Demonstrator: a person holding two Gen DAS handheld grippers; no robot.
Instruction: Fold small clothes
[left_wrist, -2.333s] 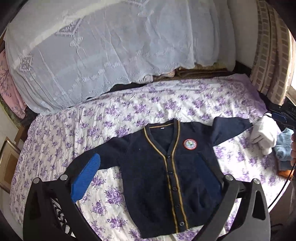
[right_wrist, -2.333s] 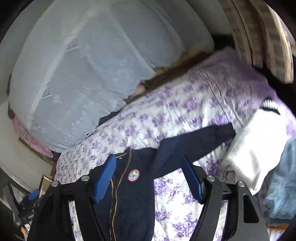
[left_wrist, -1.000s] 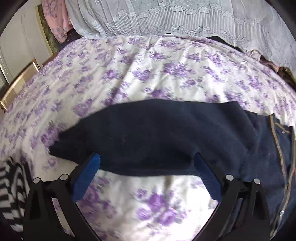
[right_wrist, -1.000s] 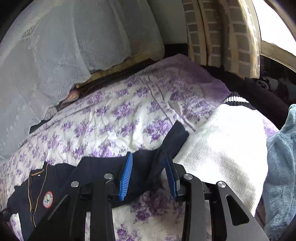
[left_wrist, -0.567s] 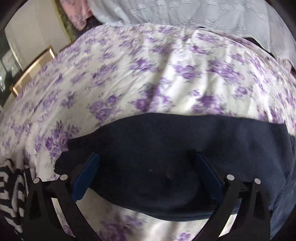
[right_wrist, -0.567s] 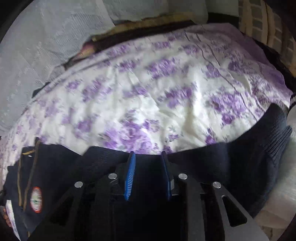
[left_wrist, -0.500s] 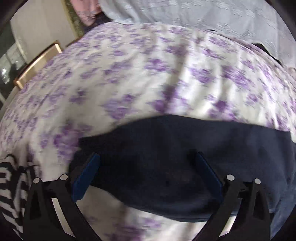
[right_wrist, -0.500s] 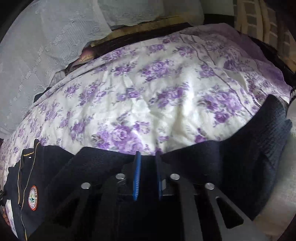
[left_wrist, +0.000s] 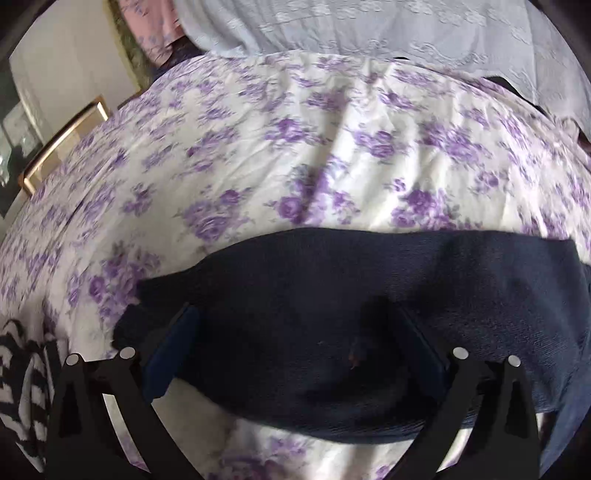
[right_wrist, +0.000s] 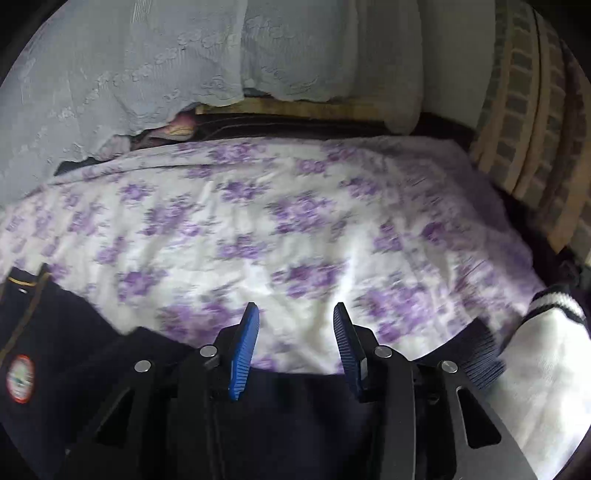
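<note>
A navy cardigan lies on a floral purple bedsheet (left_wrist: 295, 122). In the left wrist view its left sleeve (left_wrist: 369, 291) stretches across the frame. My left gripper (left_wrist: 295, 332) is open, with the blue pads on either side of the sleeve and nothing clamped. In the right wrist view the cardigan body with its round badge (right_wrist: 20, 378) is at the lower left, and the right sleeve (right_wrist: 476, 350) runs under my right gripper (right_wrist: 295, 332). The right gripper is open, with only sheet showing between its pads.
A white knit garment (right_wrist: 546, 369) lies at the right beside the sleeve cuff. A black-and-white striped garment (left_wrist: 18, 376) lies at the bed's left edge. A white lace cover (right_wrist: 129, 74) hangs at the back. A gold-framed picture (left_wrist: 62, 140) stands left of the bed.
My right gripper, nearly shut over the right sleeve half a second ago, has opened and tilted up. My left gripper has stayed open and moved closer over the left sleeve.
</note>
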